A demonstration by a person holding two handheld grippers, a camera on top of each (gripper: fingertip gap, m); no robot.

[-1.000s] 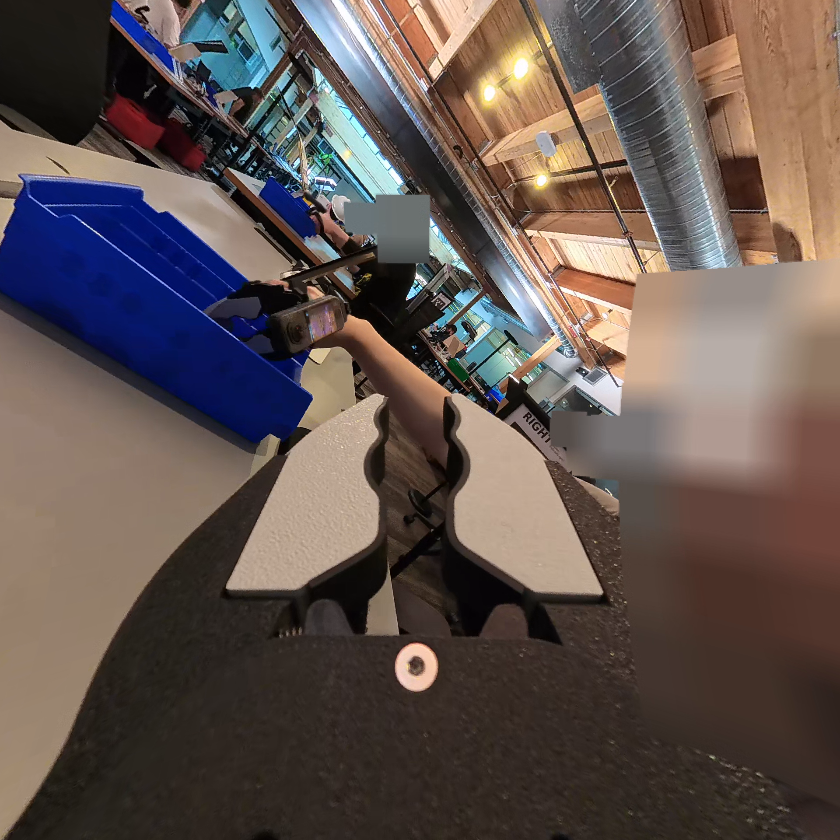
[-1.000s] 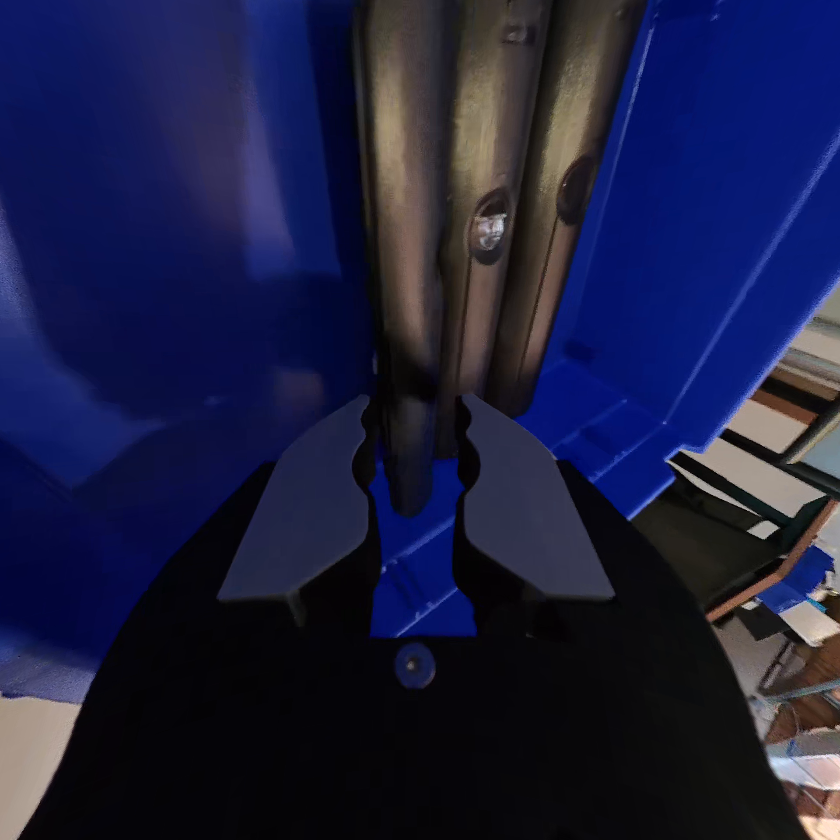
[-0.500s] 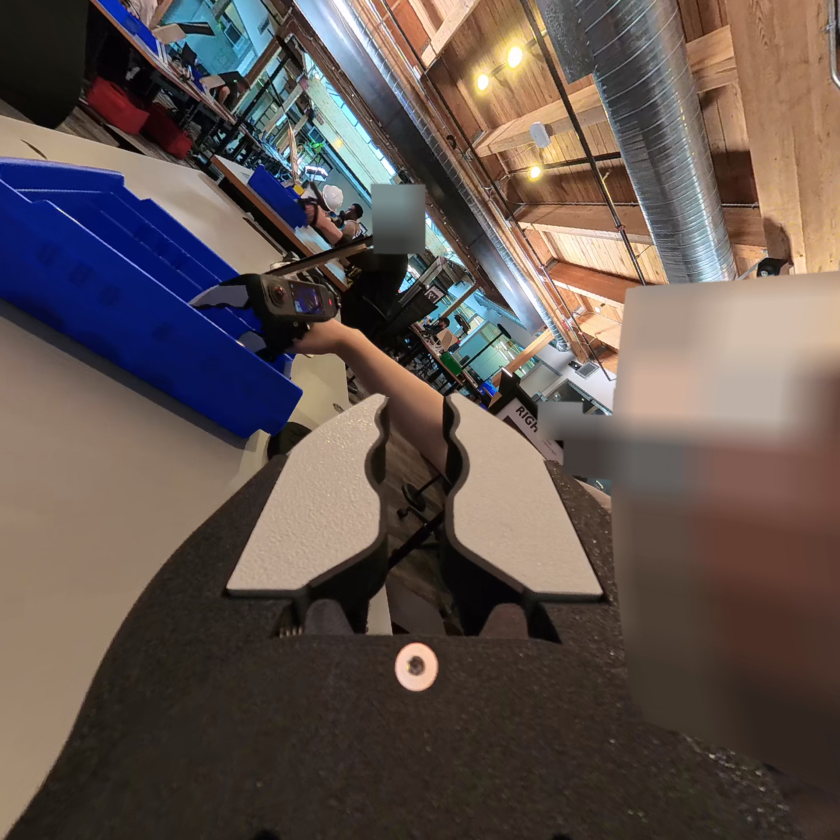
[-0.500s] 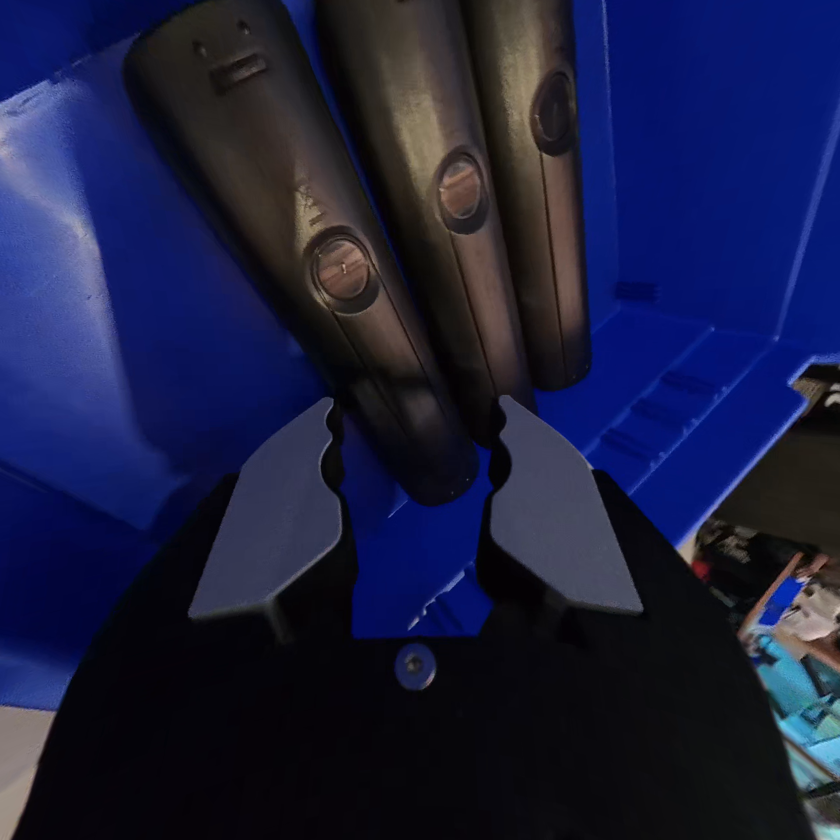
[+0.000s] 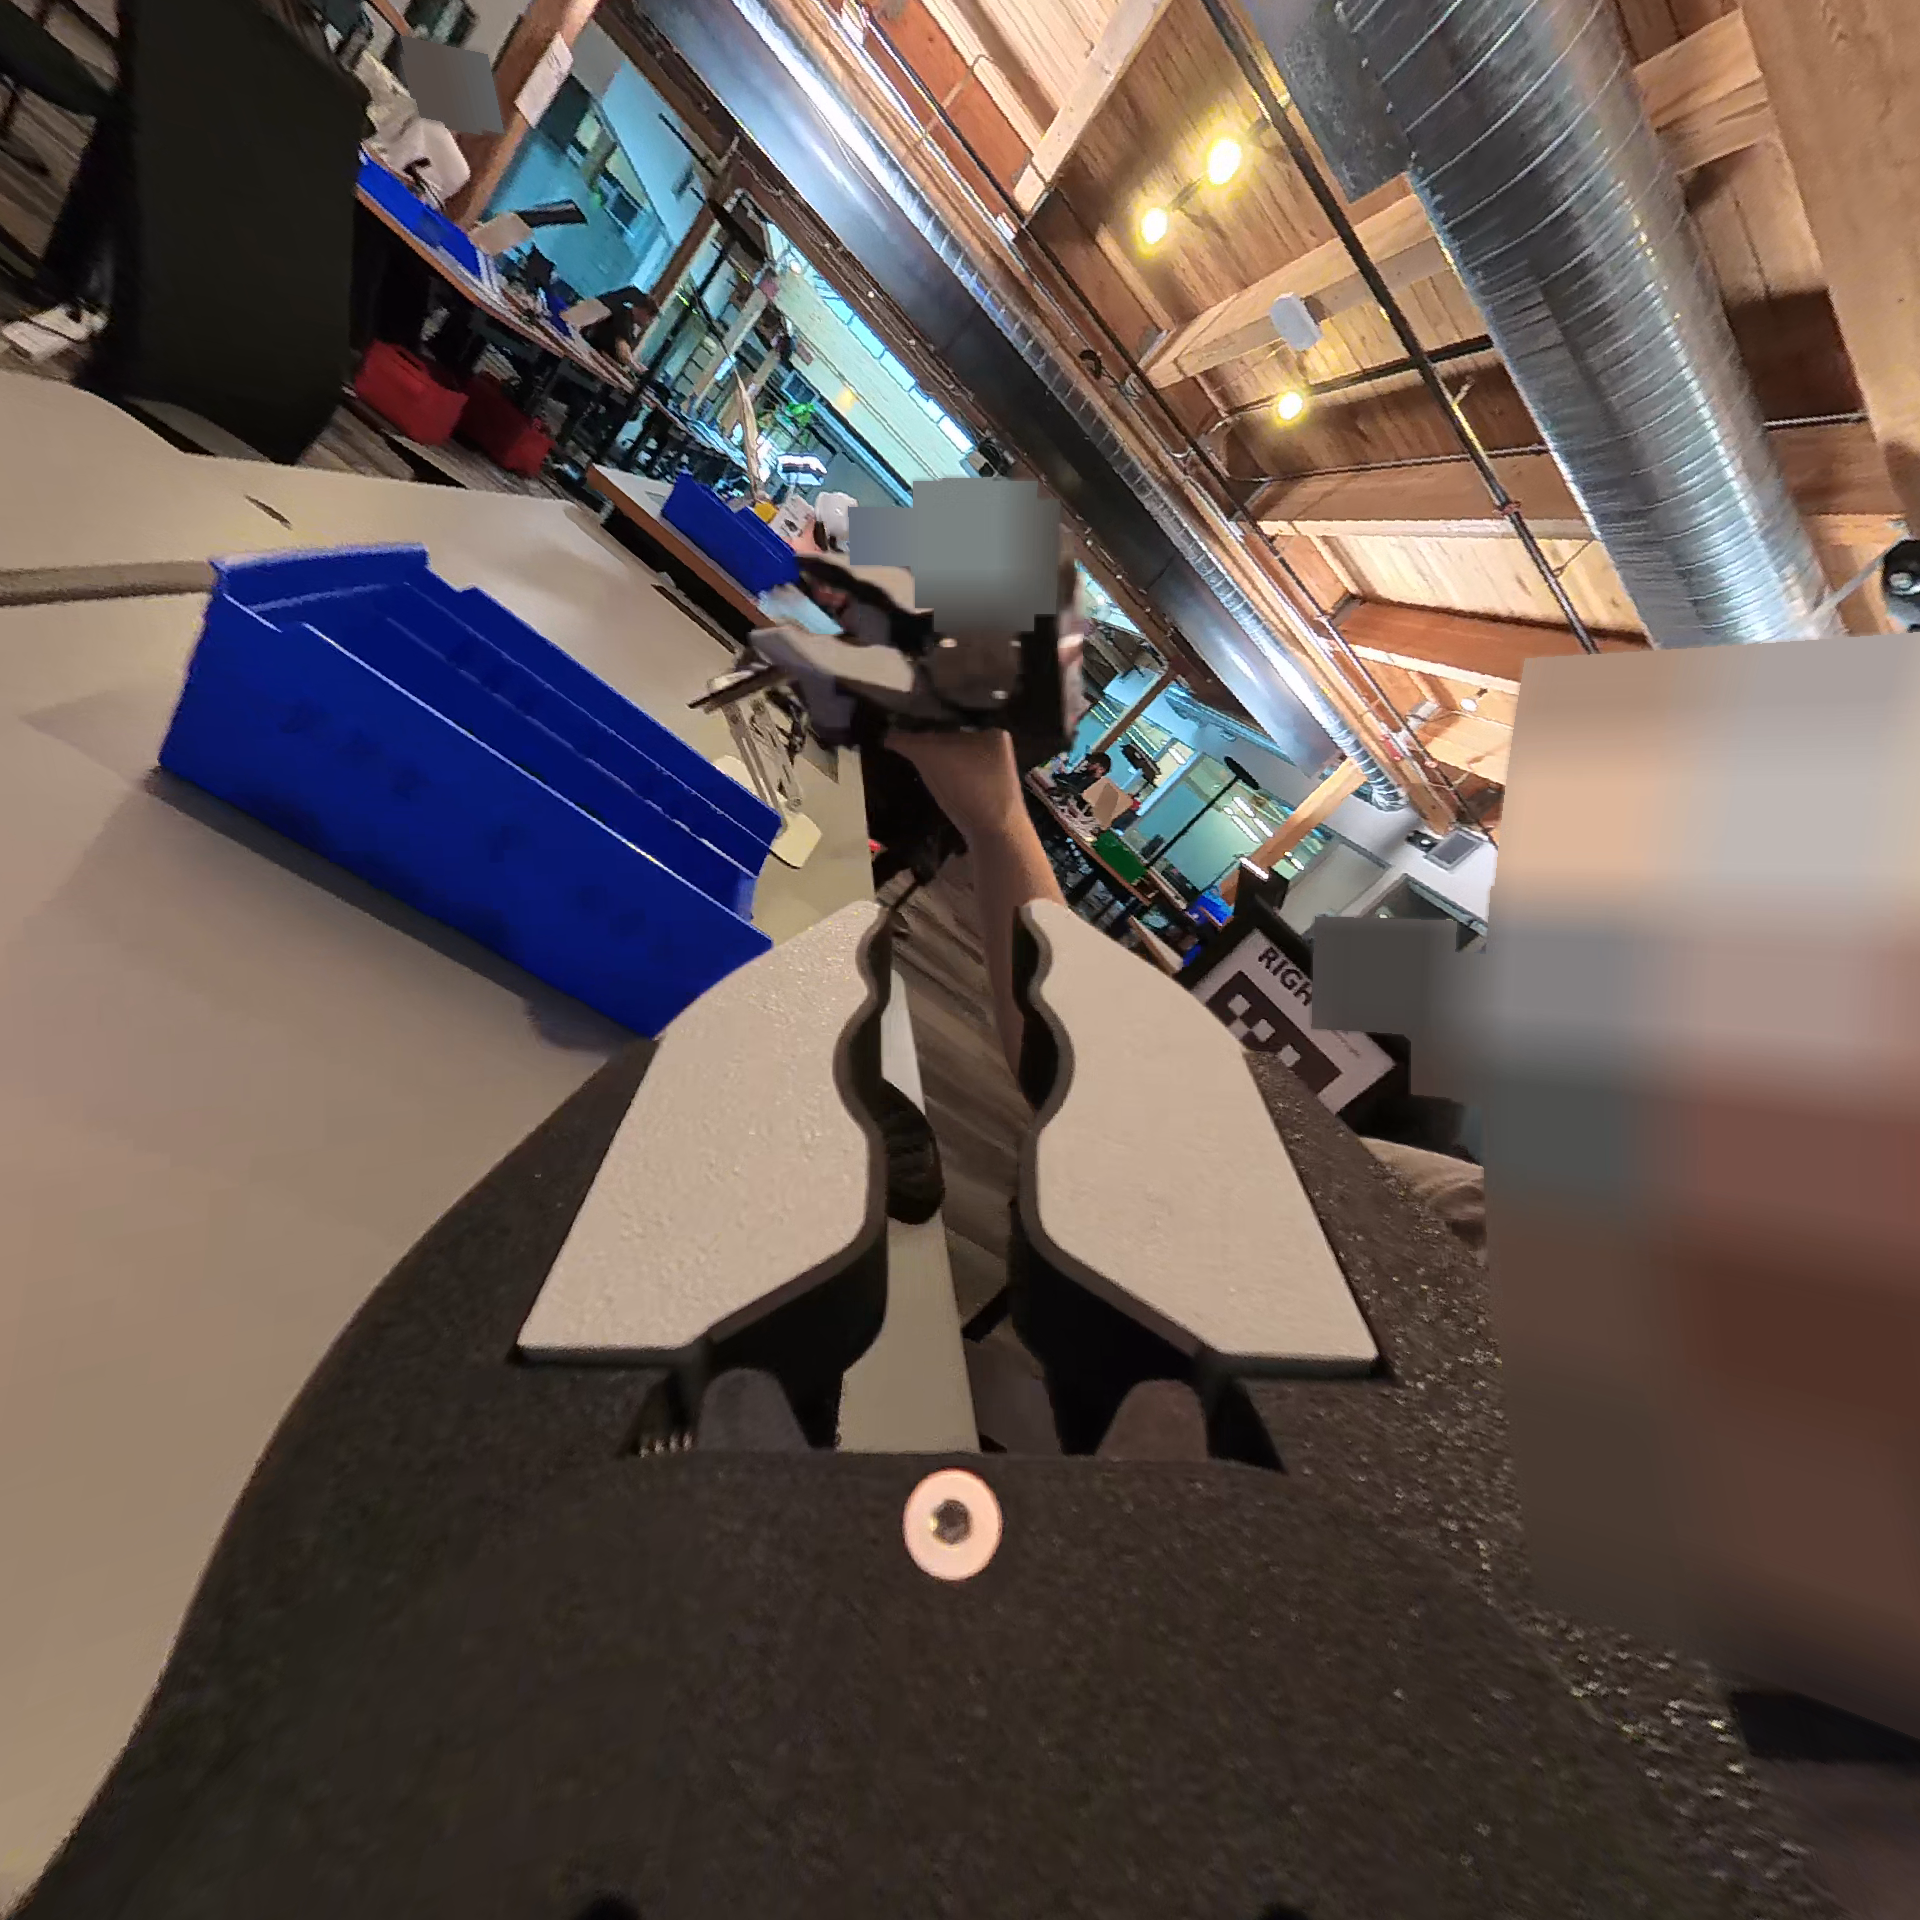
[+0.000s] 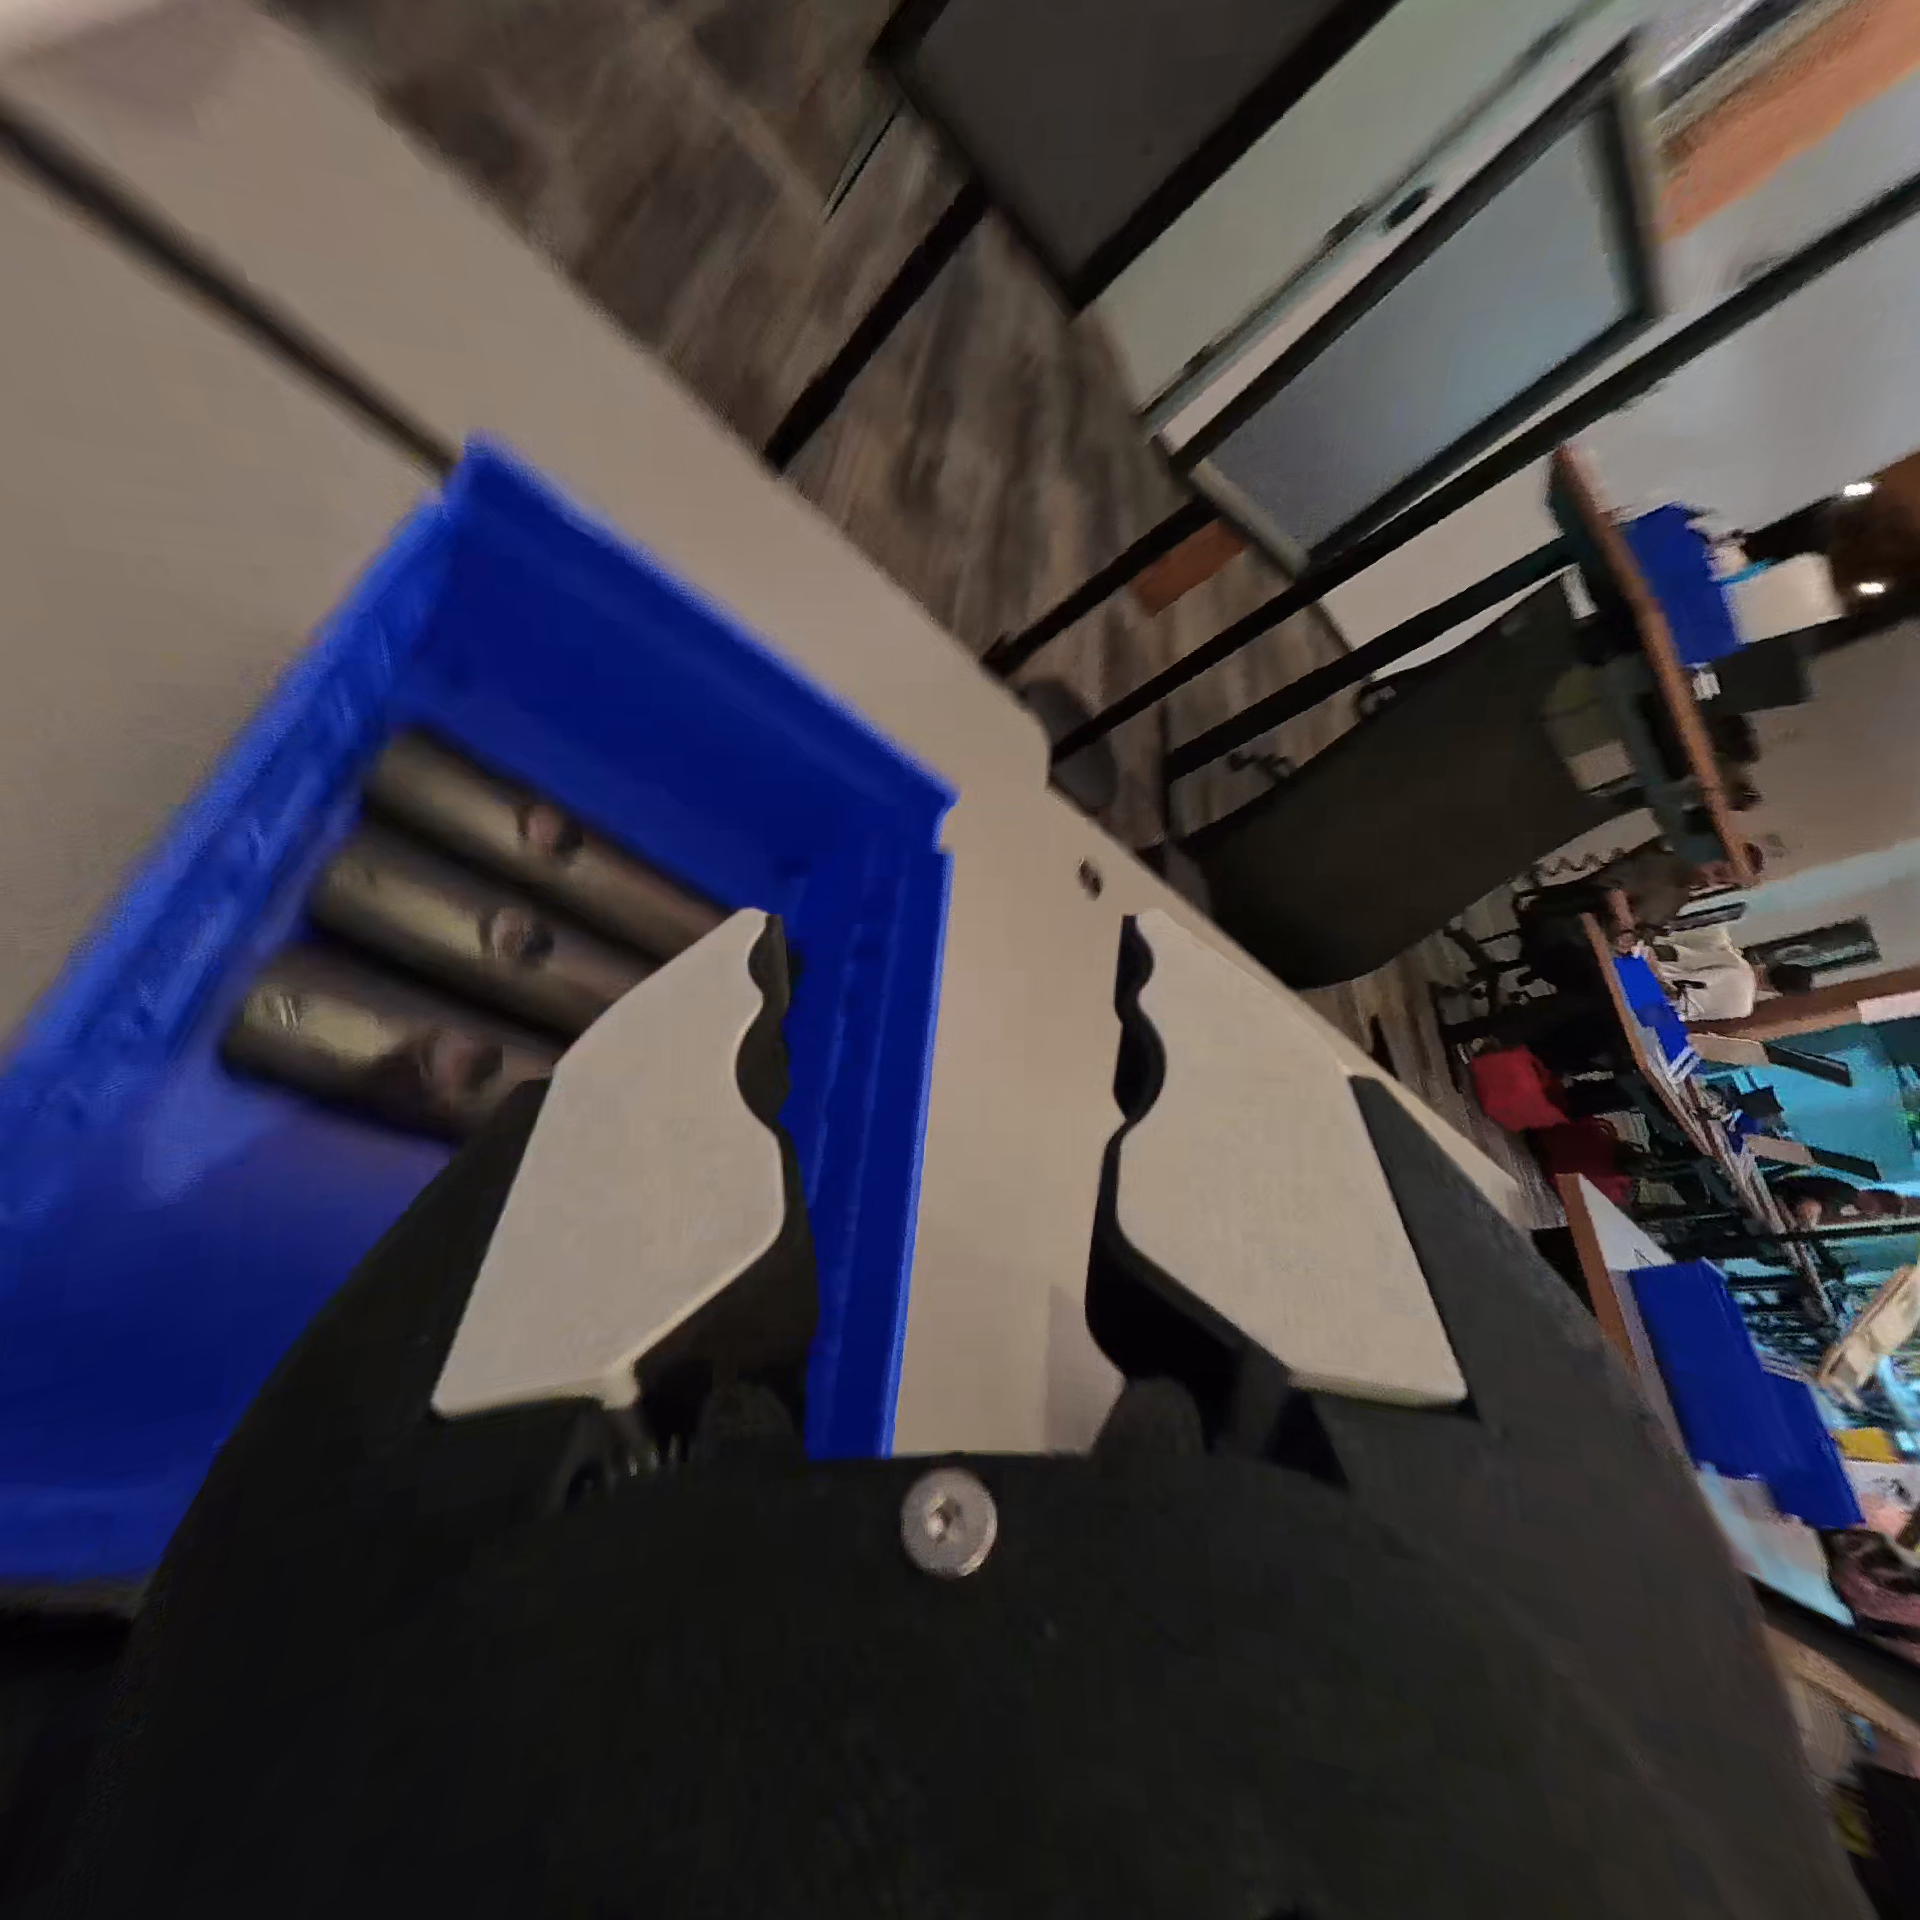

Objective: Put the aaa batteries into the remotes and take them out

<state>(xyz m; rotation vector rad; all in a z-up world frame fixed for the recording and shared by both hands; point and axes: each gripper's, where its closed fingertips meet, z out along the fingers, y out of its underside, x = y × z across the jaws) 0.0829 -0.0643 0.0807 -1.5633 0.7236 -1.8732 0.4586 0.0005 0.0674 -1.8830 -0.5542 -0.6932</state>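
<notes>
Here the right gripper hangs above the blue bin's corner, jaws wide apart and empty; three dark remotes lie side by side inside. The left gripper, jaws slightly parted, holds nothing at the grey table's edge.

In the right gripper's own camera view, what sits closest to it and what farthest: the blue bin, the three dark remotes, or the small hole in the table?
1. Blue bin: its rim lies between the right gripper fingers, left.
2. Remotes: inside the bin, further left.
3. Table hole: just beyond the fingertips.
Two and three are close to call.
</notes>
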